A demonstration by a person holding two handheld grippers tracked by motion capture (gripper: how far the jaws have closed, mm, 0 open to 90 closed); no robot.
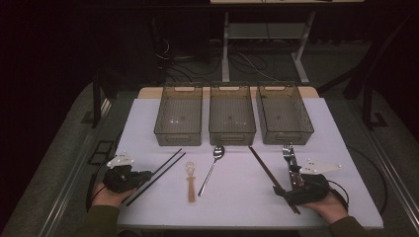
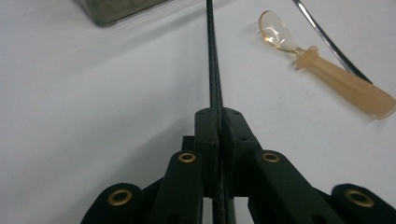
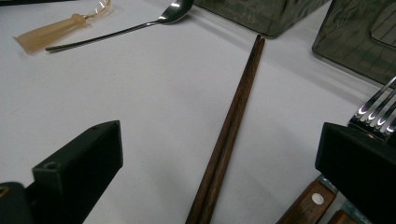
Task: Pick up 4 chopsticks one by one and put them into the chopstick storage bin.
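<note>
The left gripper [image 1: 129,177] has its jaws closed tight on a black chopstick [image 2: 214,70], which runs straight out from between the jaws across the white worktop [image 1: 237,197]; in the high view the pair of black chopsticks [image 1: 160,170] lies slanted at the left, in front of the left bin [image 1: 179,114], and whether both sticks are pinched cannot be told. The right gripper [image 1: 302,186] stands wide open, astride the brown wooden chopsticks [image 3: 229,126], which lie side by side and touching, between the jaws but gripped by neither; the forks [image 3: 378,109] with wooden handles lie just beside its right jaw. The work appears to be sorting cutlery into the three bins, so the left hand would do well to lift the stick level, since a thin rod held near one end will droop or swivel, and to clear the near wall of the bin before letting go. The right hand should centre over both brown sticks, keep off the forks, and close squarely so that the pair does not roll apart. The metal spoon [image 1: 212,168] and the amber plastic spoon [image 1: 190,180] lie between the two hands, untouched.
</note>
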